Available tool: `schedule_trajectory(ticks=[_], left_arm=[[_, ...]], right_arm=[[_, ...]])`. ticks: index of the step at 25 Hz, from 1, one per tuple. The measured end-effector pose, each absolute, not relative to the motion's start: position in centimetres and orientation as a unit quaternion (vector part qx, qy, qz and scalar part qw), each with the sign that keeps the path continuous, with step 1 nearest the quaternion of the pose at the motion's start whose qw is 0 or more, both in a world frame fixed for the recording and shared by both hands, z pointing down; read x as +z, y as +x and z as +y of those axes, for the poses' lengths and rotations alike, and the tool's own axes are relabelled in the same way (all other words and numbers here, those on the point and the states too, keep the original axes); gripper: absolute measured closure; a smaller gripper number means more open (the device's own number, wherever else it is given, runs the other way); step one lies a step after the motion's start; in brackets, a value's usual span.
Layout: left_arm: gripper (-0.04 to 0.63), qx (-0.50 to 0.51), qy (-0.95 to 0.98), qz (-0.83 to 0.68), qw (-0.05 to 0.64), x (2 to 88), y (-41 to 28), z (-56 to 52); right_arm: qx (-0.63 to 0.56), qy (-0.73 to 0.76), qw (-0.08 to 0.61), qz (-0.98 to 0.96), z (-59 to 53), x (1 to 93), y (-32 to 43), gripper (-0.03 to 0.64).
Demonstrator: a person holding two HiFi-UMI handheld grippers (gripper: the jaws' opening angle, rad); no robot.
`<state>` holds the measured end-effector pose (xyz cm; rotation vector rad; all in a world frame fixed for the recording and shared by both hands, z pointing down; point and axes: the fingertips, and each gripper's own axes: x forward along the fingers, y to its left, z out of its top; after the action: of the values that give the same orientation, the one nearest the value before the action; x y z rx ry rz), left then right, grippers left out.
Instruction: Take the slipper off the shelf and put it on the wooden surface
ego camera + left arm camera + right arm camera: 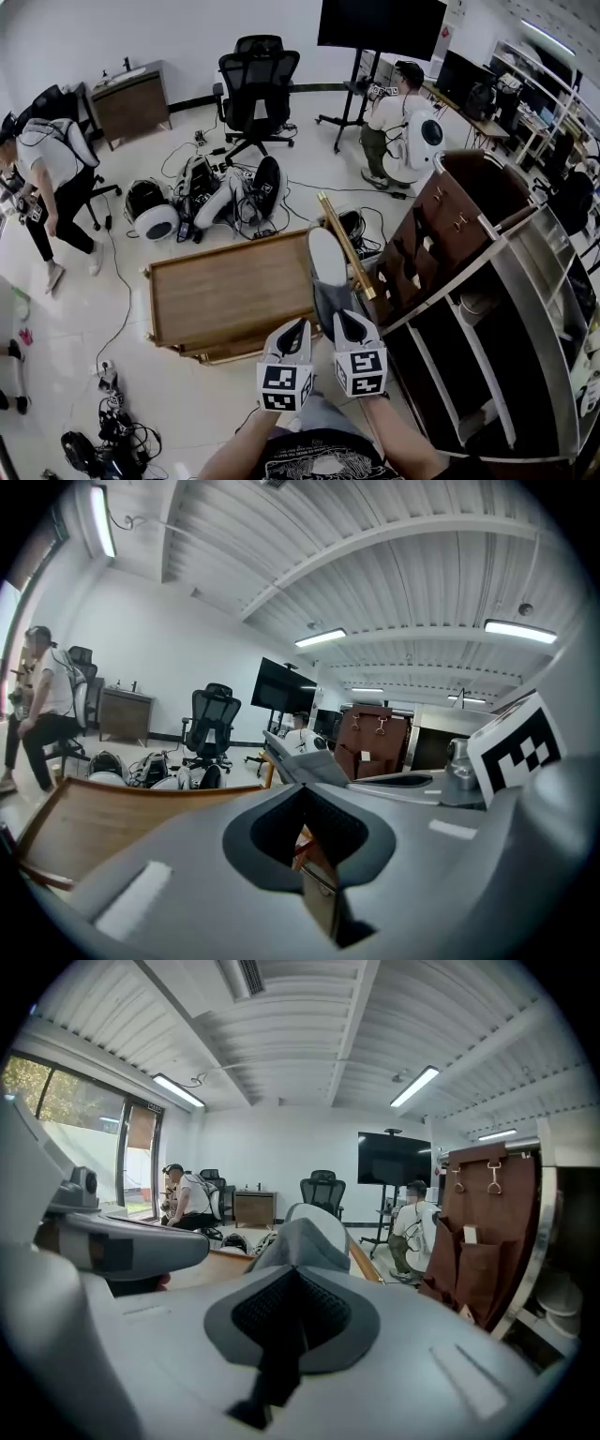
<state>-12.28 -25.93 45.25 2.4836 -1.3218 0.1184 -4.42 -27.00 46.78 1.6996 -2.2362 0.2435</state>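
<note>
A grey slipper with a pale sole [327, 265] hangs over the right end of the wooden table top [225, 292], toe pointing away from me. My right gripper [343, 321] is shut on its near end; in the right gripper view the slipper [306, 1236] rises just past the closed jaws [296, 1281]. My left gripper [297, 327] sits close beside it on the left, shut and holding nothing. In the left gripper view its jaws [306, 803] meet, with the slipper [314, 766] off to the right. The grey shelf unit [525, 319] stands at the right.
A brown cabinet [441, 225] stands against the shelf unit. Robot gear and cables [216, 197] lie on the floor beyond the table, with an office chair [258, 70] and a screen on a stand [380, 23] behind. A person [42, 178] walks at left, another [394, 122] stands at the back.
</note>
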Motion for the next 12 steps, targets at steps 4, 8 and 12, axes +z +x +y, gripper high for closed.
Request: schedule_trajectory(ticks=[4, 8, 12], left_arm=[[0.591, 0.050, 0.861, -0.478, 0.165, 45.9, -13.1, -27.5], [0.591, 0.055, 0.854, -0.488, 0.171, 46.5, -13.1, -29.8], [0.591, 0.060, 0.849, -0.493, 0.180, 47.1, -12.4, -32.6]], right_arm=[[0.090, 0.583, 0.172, -0.789, -29.4, 48.4, -4.9, 0.604], [0.102, 0.574, 0.182, -0.792, -32.1, 50.2, -5.1, 0.604], [0.110, 0.561, 0.196, -0.797, -34.7, 52.1, -5.2, 0.604]])
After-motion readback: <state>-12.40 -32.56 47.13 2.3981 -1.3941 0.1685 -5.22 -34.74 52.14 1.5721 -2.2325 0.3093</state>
